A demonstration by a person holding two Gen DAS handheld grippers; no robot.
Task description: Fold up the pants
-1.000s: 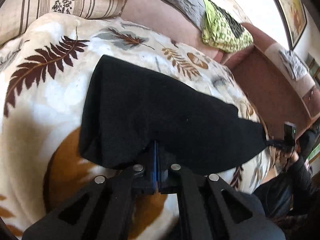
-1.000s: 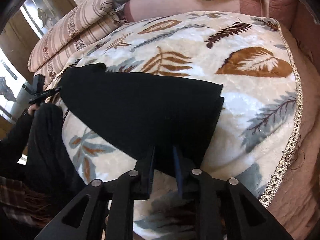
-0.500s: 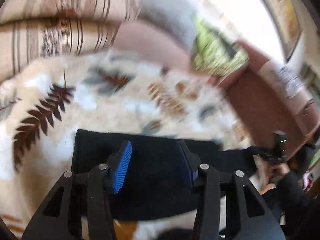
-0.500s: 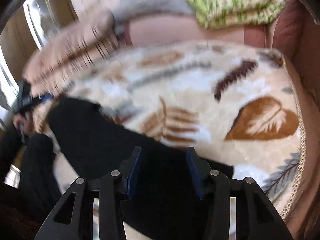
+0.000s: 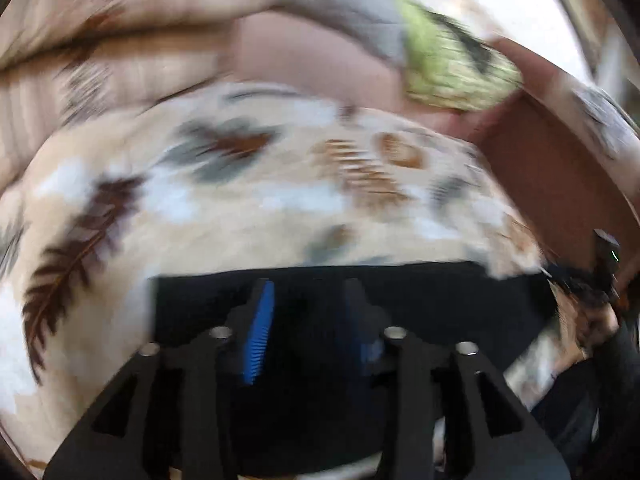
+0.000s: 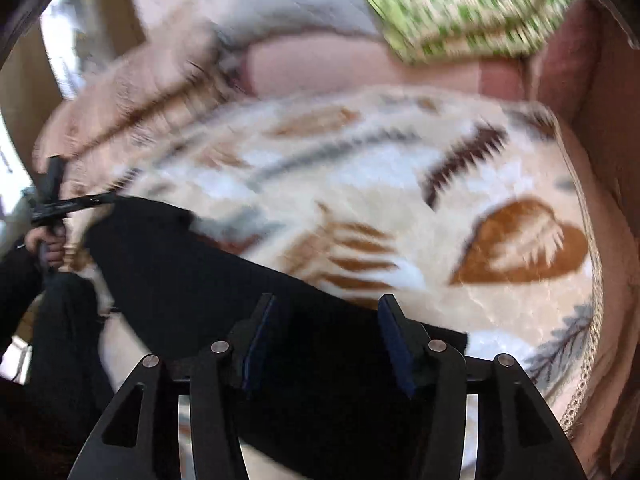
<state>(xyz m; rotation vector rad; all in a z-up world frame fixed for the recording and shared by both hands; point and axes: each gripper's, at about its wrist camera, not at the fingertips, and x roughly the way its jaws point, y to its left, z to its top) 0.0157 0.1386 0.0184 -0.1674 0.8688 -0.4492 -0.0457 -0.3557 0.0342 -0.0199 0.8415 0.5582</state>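
Both views blurred. My left claw [image 5: 308, 320] has its jaws spread wide, nothing between the blue pads [image 5: 260, 332], just hanging over the pants [image 5: 420, 300]. My right claw [image 6: 328, 336] is the same: jaws wide apart, holding nothing, with black cloth under and behind the fingers. The pants [image 6: 192, 264] lie flat as a long black strip along the near edge of the blanket [image 6: 360, 184], which has a leaf print and covers the bed. In the left view the strip's far edge runs straight across just beyond my fingertips, reaching toward the blanket's right side. In the right view the strip runs from my claw toward the blanket's left edge, where the other claw and the hand on it show. Folded green cloth [image 6: 460, 4] sits well beyond the blanket's far edge; striped cushion [image 5: 100, 40] at far left.
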